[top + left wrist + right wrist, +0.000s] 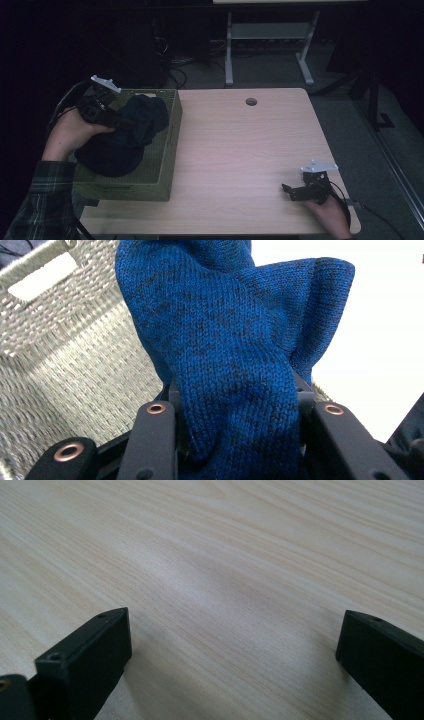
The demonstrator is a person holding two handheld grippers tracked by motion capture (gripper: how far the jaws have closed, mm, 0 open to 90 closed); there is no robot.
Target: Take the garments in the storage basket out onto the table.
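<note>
The woven basket (pixel 167 150) is seen at the left edge of the table (pixel 240 160), its near corner close to the front edge. The rest of the tabletop is bare wood as far as the round cable hole (pixel 251 102) near the far edge, so wide room is left between the basket and the right gripper (pixel 290 192). That gripper is held low at the front right corner; its jaws are spread wide apart over bare wood, with nothing between them.

The left gripper (pixel 125 122) is held over the basket, its jaws clamped on a dark blue knitted garment (pixel 235 355). In the left gripper view a thick fold of the knit is pinched between the two jaws and rises above them; the yarn is a mottled blue with darker flecks. The remainder of the garment is heaped inside the basket (pixel 115 150).

The jaw pads are covered by the fabric. The garment's shape cannot be made out in the dim high view.
</note>
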